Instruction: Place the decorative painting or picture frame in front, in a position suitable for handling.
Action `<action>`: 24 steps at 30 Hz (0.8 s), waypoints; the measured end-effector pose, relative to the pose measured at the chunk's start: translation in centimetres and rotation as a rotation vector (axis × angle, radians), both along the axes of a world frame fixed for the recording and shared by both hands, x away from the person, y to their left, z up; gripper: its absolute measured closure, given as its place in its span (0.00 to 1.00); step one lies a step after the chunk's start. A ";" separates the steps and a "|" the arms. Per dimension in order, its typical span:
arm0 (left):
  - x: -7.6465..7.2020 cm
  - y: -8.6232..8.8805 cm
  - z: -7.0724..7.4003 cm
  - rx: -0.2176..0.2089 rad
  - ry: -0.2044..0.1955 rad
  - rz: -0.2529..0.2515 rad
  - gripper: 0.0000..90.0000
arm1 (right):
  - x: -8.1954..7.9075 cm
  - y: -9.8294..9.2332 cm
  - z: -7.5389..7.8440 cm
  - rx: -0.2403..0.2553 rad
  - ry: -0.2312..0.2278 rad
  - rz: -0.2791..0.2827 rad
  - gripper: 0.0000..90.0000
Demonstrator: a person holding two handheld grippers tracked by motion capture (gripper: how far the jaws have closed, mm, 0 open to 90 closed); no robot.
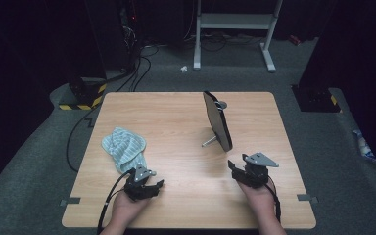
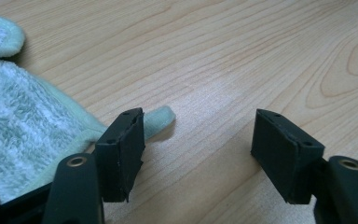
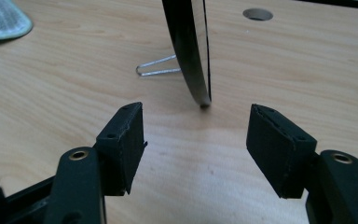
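At the near edge of the table (image 1: 186, 205), the left gripper (image 1: 146, 186) sits low in the person's left hand (image 1: 123, 208), just past the near end of the cloth (image 1: 124, 147). In the left gripper view its jaws stand well apart with bare wood between them; nothing is held. The cloth (image 2: 23, 135) lies to the left of the left jaw there, and a pale green corner of it pokes out from behind that jaw's tip, close to it; whether the two touch I cannot tell. The right jaw is well clear of the cloth.

On the other side, the right gripper (image 1: 240, 171) is in the right hand (image 1: 257, 196), with the grey plate on top. In the right gripper view its jaws are also apart, a wide gap of bare table between them, gripping nothing and touching nothing. Just beyond the gap stands the mirror (image 3: 189, 51), seen edge-on, its lower rim resting on the wood a little past the jaw tips and roughly in line with the gap. Its wire stand (image 3: 161, 67) props it from behind on the left.

Farther off, in the high view, the mirror (image 1: 218, 120) stands upright right of the table's middle, tilted slightly, well apart from the cloth, which lies crumpled on the left half. A round hole (image 3: 258, 14) in the tabletop sits beyond the mirror.
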State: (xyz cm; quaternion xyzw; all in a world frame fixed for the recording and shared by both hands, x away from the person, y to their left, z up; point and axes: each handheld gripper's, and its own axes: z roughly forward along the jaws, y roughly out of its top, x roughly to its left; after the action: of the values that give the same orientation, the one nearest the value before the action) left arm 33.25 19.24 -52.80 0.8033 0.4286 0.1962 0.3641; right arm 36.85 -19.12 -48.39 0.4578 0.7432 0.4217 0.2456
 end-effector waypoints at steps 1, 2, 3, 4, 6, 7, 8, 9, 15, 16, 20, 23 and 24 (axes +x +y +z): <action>0.0 0.0 0.0 -0.001 0.002 -0.002 0.37 | 0.3 0.3 0.3 -0.003 -0.002 -0.008 0.41; 0.1 0.0 0.0 0.003 0.000 -0.006 0.37 | 0.4 0.5 0.4 0.001 -0.002 -0.011 0.41; 0.1 0.0 0.0 0.001 0.000 -0.007 0.36 | 0.6 0.8 0.7 0.006 -0.007 -0.014 0.41; 0.1 0.0 0.0 0.001 0.001 -0.008 0.36 | 0.7 1.0 0.8 0.005 -0.012 -0.018 0.42; 0.1 0.0 0.0 0.004 0.000 -0.009 0.36 | 1.0 1.4 1.4 0.014 -0.024 -0.031 0.43; 0.0 0.0 0.0 0.001 0.001 -0.008 0.36 | 1.2 1.6 1.6 0.022 -0.028 -0.036 0.43; 0.0 0.0 0.0 -0.001 0.002 -0.007 0.36 | 1.4 1.8 1.8 0.025 -0.034 -0.044 0.44; 0.0 0.0 0.0 -0.001 0.002 -0.007 0.36 | 1.6 1.9 2.0 0.029 -0.039 -0.046 0.45; 0.0 0.0 0.0 0.001 0.000 -0.008 0.36 | 2.3 2.9 2.3 0.020 -0.050 -0.028 0.48; 0.0 0.0 0.0 0.001 0.000 -0.008 0.36 | 2.3 3.1 2.3 0.016 -0.052 -0.024 0.49; 0.0 0.0 0.0 0.002 -0.001 -0.007 0.37 | 2.6 3.1 2.1 0.026 -0.058 -0.018 0.54; 0.0 0.0 0.0 0.001 -0.001 -0.008 0.37 | 2.9 3.0 2.1 0.038 -0.067 -0.010 0.58; 0.0 0.0 0.0 0.001 -0.001 -0.008 0.37 | 2.9 3.0 2.1 0.040 -0.070 -0.010 0.58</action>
State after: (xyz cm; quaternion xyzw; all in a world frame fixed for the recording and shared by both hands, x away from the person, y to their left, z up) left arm 33.29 19.22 -52.80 0.8051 0.4251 0.1955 0.3646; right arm 39.77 -16.07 -46.27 0.4513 0.7233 0.4510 0.2641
